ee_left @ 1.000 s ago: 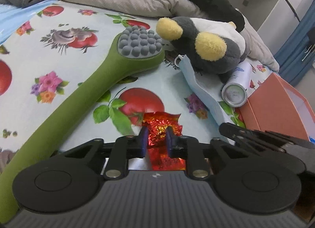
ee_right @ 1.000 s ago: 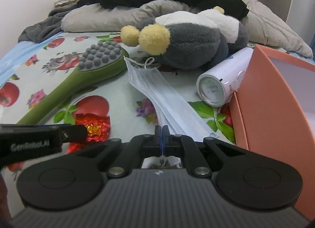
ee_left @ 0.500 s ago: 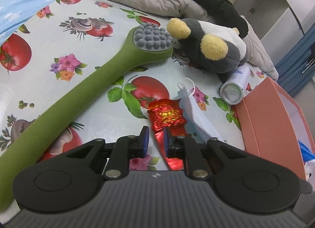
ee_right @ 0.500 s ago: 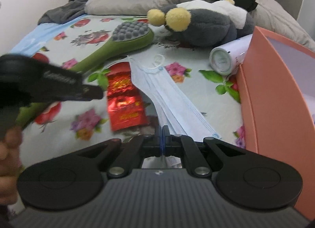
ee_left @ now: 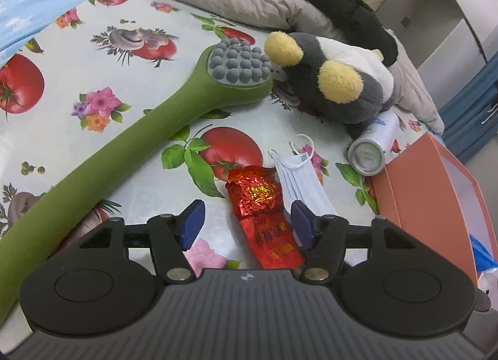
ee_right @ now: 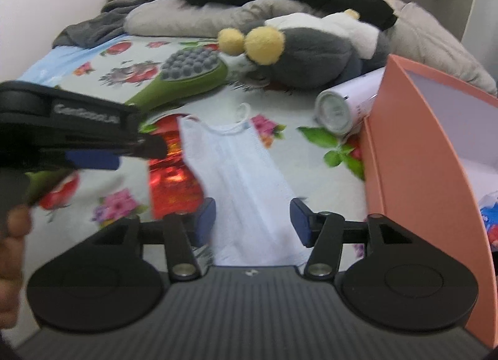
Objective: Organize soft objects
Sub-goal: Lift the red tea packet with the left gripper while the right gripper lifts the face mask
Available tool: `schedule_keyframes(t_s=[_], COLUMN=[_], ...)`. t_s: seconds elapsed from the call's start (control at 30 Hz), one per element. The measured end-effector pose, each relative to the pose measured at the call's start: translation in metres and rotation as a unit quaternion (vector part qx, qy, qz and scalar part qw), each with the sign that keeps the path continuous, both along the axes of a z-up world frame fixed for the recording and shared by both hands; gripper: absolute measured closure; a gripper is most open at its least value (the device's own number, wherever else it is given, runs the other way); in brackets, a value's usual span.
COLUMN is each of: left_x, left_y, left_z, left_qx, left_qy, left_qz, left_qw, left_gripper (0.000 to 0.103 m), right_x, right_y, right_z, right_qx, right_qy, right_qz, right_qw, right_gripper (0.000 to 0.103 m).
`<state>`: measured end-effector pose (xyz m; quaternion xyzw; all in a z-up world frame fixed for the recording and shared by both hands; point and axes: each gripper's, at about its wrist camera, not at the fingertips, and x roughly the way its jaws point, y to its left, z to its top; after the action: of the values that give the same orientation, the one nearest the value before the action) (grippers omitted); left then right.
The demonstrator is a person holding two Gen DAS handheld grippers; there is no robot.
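Observation:
A light blue face mask (ee_right: 242,173) lies flat on the flowered cloth between the pads of my right gripper (ee_right: 252,221), whose jaws are opening and do not press it. A crinkled red foil packet (ee_left: 258,201) lies beside the mask (ee_left: 302,182), between the pads of my left gripper (ee_left: 246,221), also opening and clear of it. In the right wrist view the left gripper (ee_right: 124,153) hovers over the packet (ee_right: 171,179), a hand holding it. A grey and white plush toy (ee_left: 336,89) with yellow pompoms lies further back.
A long green massage hammer (ee_left: 155,129) lies diagonally at the left. A white spray can (ee_left: 370,148) rests against an open orange box (ee_left: 429,192) at the right. Pillows and dark clothes are piled at the back of the flowered cloth (ee_left: 93,58).
Both pairs of jaws have spread wide from nearly shut. The mask and the red packet, drawn away from the plush toy earlier, now lie loose between the pads.

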<state>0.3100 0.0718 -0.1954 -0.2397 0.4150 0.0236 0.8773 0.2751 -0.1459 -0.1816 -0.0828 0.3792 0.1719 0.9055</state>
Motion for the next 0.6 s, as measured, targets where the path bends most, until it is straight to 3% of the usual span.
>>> schedule_keyframes(t_s=[0.07,0.3,0.37,0.43,0.5,0.6], left_x=[0.003,0.011,0.011,0.012,0.012,0.012], left_y=[0.0,-0.006,-0.008,-0.009,-0.01,-0.013], left_z=[-0.002,-0.006,-0.007,-0.006,-0.005,-0.003], left_qx=[0.0,-0.002,0.002,0.003,0.003,0.009], left_qy=[0.006,0.014,0.013,0.011,0.01,0.009], left_qz=[0.005,0.004,0.007,0.011,0.016,0.022], left_qw=[1.0,0.9999,0.9999,0.9999,0.9998,0.9997], left_gripper=[0.036,0.036,0.036,0.036,0.036,0.036], right_x=[0.007,0.02,0.017,0.015,0.014,0.009], right_y=[-0.003,-0.007,-0.008,-0.01,-0.011,-0.016], right_z=[-0.005,-0.027,-0.027,-0.026,-0.023,-0.017], right_qx=[0.008,0.013,0.016,0.023,0.023,0.032], right_qy=[-0.001,0.036,0.035,0.04,0.045,0.033], right_qz=[-0.008,0.001,0.013,0.017,0.012,-0.021], right_qw=[1.0,0.999,0.999,0.999,0.999,0.999], right_gripper=[0.035,0.039,0.051,0.088,0.095,0.096])
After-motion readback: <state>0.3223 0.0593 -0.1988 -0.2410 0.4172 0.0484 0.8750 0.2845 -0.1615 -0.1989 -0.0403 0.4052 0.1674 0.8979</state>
